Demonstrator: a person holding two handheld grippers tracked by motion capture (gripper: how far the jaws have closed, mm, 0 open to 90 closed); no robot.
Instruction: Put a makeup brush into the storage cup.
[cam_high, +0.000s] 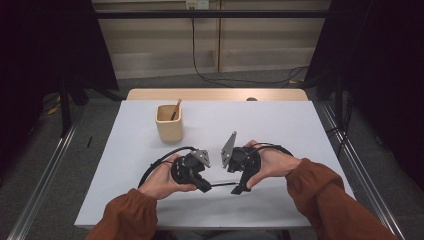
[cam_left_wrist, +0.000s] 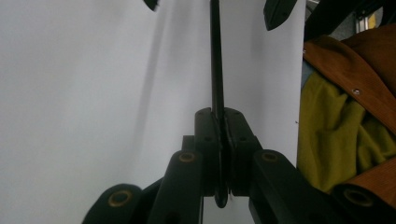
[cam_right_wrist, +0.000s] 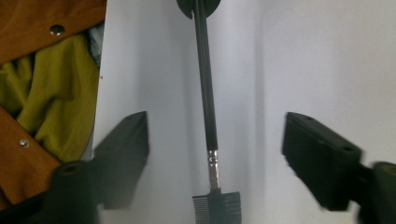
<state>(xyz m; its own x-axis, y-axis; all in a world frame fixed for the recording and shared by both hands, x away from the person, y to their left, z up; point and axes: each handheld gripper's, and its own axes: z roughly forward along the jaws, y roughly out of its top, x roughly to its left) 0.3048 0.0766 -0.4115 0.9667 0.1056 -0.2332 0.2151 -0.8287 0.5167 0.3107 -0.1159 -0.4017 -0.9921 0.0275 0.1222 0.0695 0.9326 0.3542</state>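
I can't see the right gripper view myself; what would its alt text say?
A slim black brush with a small comb-and-bristle head hangs between two wide-open black jaws of the right gripper, touching neither. Its far end is clamped by the left gripper, above a white table.

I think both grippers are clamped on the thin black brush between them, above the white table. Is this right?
Not quite. The left gripper is clamped on the thin black brush, but the right gripper is not: in the right gripper view its jaws stand wide apart on either side of the brush, touching nothing. The brush is indeed over the white table.
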